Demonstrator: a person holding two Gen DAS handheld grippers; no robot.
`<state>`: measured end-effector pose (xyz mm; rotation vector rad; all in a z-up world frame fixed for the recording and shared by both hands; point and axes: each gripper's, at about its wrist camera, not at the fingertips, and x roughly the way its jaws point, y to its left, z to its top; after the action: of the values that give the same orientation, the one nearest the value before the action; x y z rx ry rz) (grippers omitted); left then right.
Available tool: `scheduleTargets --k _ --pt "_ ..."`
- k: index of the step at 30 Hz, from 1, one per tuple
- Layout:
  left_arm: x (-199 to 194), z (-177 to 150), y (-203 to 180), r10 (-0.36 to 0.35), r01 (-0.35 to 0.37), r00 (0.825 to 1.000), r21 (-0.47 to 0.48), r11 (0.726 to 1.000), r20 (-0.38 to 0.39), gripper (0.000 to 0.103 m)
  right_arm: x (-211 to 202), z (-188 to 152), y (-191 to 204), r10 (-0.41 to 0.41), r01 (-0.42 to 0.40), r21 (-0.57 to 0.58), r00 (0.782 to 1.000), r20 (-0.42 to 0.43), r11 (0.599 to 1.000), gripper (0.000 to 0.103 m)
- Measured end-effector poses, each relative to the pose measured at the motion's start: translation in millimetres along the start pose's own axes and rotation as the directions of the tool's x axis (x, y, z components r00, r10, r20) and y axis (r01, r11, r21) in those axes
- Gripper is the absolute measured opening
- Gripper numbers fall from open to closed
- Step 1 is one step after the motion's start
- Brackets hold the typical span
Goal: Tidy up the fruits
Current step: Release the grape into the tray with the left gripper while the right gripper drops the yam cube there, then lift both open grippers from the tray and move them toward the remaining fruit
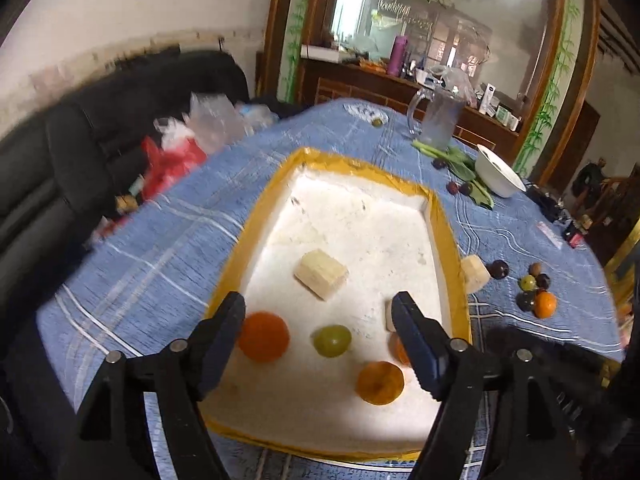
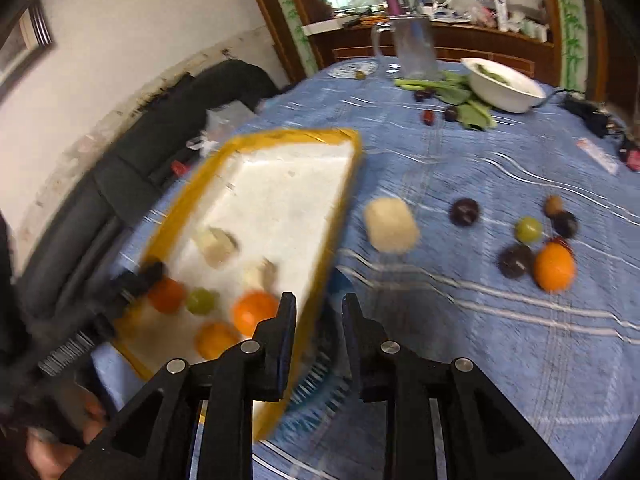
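Note:
A white foam tray with a yellow taped rim (image 1: pixel 256 216) lies on the blue tablecloth. In it are a banana piece (image 1: pixel 320 274), a green grape (image 1: pixel 332 340), two oranges (image 1: pixel 264 336) (image 1: pixel 380 383), and a third orange half hidden behind my finger. My left gripper (image 1: pixel 320 308) hangs open above the grape, touching nothing. My right gripper (image 2: pixel 318 304) hovers over the tray's near right rim (image 2: pixel 340 216) with a narrow gap and nothing in it. Right of the tray lie a banana piece (image 2: pixel 391 224), a dark plum (image 2: pixel 464 212), a green grape (image 2: pixel 528 229) and an orange (image 2: pixel 554 266).
A white bowl (image 1: pixel 500 176), green leaves (image 1: pixel 464 164) and a glass jug (image 1: pixel 438 120) stand at the table's far end, with a few dark fruits beside them. A black sofa (image 1: pixel 80 152) with plastic bags (image 1: pixel 180 148) runs along the left. A hand (image 2: pixel 52 444) shows at lower left.

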<state>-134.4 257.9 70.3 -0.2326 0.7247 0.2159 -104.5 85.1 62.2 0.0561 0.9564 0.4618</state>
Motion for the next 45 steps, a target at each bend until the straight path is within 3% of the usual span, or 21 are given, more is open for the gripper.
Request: scheduleTargets --k 2,5,11,19,23,26,33,39,40,42,45 --pt "-9 1 -6 0.027 -0.028 0.999 0.027 0.999 0.037 0.079 7 -11 1 -0.035 0.034 -0.011 0.999 -0.037 0.999 0.026" --pt "-21 2 -13 0.031 -0.035 0.997 0.055 0.998 0.072 0.08 18 -21 4 -0.012 0.011 -0.02 0.996 -0.093 1.0 0.026" --pt "-34 4 -19 0.047 -0.056 0.993 0.085 0.995 0.111 0.08 19 -28 24 -0.016 0.007 -0.075 0.994 -0.11 0.997 0.026" --pt "-38 5 -22 0.04 -0.051 0.993 0.096 0.994 0.111 0.08 9 -28 23 0.006 -0.013 -0.081 0.997 -0.08 0.997 0.027" --pt "-39 5 -27 0.036 -0.048 0.993 0.107 0.993 0.114 0.08 -7 -24 7 -0.013 0.011 -0.069 0.999 -0.036 0.998 0.04" --pt "-39 4 -33 0.033 -0.046 0.993 0.119 0.992 0.114 0.08 -20 -23 -11 -0.038 0.037 -0.049 0.999 -0.007 0.998 0.041" --pt "-56 19 -50 -0.081 0.066 0.991 0.143 0.988 0.104 0.08 -72 -5 -79 -0.136 0.131 0.048 0.986 0.096 0.99 0.041" --pt "-74 49 -80 -0.223 0.202 0.97 0.192 0.96 0.094 0.085 -138 28 -135 -0.265 0.239 0.137 0.938 0.223 0.961 0.041" --pt "-74 51 -84 -0.234 0.213 0.968 0.194 0.958 0.09 0.085 -148 34 -143 -0.279 0.247 0.154 0.929 0.244 0.957 0.043" --pt "-75 55 -97 -0.262 0.241 0.962 0.209 0.948 0.077 0.086 -162 43 -153 -0.291 0.249 0.178 0.917 0.275 0.952 0.057" --pt "-66 54 -120 -0.288 0.27 0.957 0.24 0.932 0.039 0.086 -158 49 -164 -0.279 0.229 0.196 0.919 0.279 0.953 0.062"
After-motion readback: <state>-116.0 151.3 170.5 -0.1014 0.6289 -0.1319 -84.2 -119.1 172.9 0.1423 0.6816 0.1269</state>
